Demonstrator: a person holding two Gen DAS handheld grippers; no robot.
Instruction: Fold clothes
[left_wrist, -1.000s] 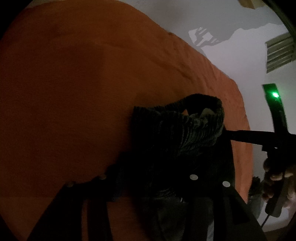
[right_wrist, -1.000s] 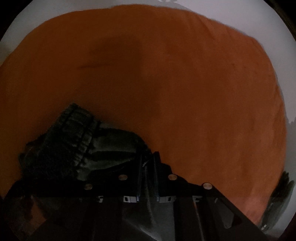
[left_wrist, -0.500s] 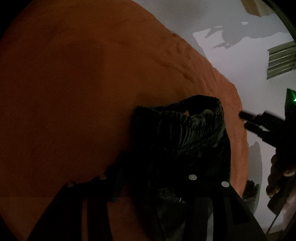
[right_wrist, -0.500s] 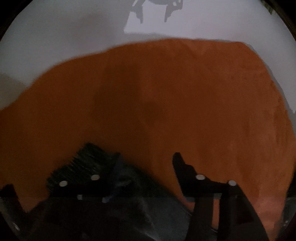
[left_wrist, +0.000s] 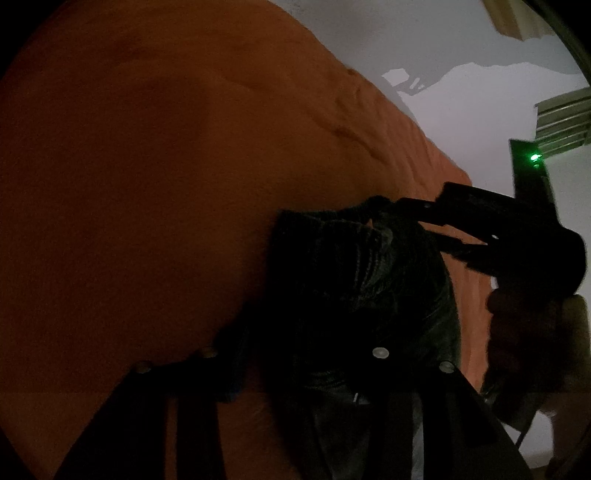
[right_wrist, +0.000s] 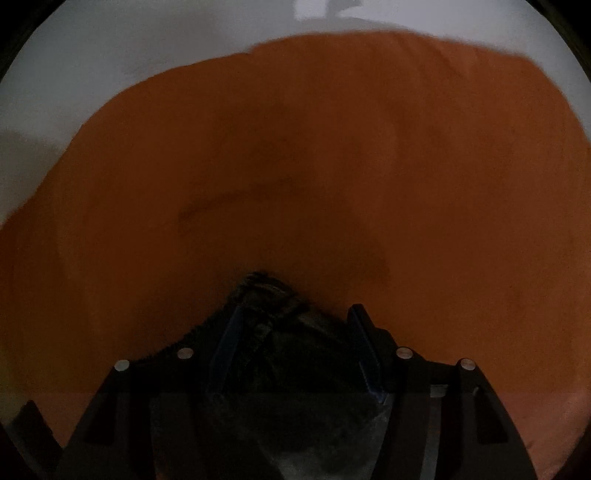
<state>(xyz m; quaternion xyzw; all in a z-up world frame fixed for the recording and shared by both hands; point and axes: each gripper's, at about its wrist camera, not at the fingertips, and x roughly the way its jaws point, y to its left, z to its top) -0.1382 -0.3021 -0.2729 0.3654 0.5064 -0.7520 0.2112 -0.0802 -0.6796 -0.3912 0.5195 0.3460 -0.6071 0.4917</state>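
The dark ribbed knit garment (left_wrist: 354, 266) is running off the bottom edge in both views, its lower part lost in shadow. The left gripper (left_wrist: 295, 354) is hiding part of it. Dimness is leaving the hand (left_wrist: 532, 332) at the right edge indistinct.
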